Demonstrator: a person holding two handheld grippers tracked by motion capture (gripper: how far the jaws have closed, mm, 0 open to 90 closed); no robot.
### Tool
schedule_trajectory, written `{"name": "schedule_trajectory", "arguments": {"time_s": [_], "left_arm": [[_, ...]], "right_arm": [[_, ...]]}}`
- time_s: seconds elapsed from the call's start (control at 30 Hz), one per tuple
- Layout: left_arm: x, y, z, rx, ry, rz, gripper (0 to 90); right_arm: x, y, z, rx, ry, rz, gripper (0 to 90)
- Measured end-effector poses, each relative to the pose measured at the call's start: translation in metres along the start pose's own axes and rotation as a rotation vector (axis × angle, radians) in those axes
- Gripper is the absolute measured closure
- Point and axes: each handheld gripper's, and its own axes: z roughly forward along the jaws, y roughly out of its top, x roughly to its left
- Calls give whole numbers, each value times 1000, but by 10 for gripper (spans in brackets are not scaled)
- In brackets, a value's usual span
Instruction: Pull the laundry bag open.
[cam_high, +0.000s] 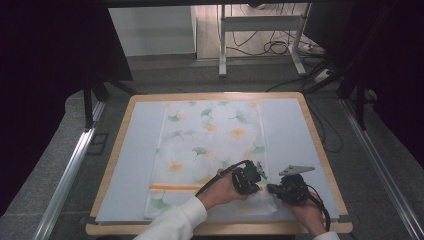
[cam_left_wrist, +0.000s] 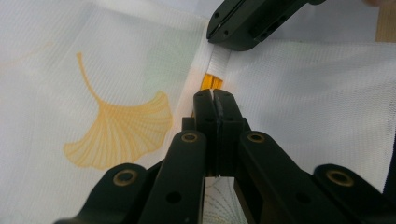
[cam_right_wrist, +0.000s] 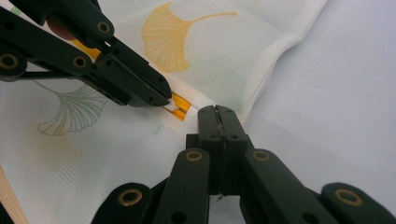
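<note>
Two hand-held grippers pinch the near right edge of a white fabric cloth printed with yellow and green ginkgo leaves.

The cloth (cam_high: 210, 150) lies flat on a pale grey mat (cam_high: 130, 165) covering the wooden tabletop (cam_high: 320, 150). The left hand-held gripper (cam_high: 262, 172) has its jaws fully closed on a raised fold of the cloth beside the orange stripe (cam_left_wrist: 212, 83). The right hand-held gripper (cam_high: 271, 188), just beside it, is likewise closed tight, clamping the cloth's hemmed edge (cam_right_wrist: 252, 100).
</note>
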Motion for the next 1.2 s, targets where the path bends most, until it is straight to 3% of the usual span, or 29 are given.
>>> {"name": "schedule_trajectory", "arguments": {"time_s": [0.4,1.2], "left_arm": [[8,-17,-9,-2,-13,-45,900],[19,-51,-29,0,4,-77,900]], "right_arm": [[0,0,0,-1,6,-2,899],[-1,0,0,-4,9,-1,899]]}}
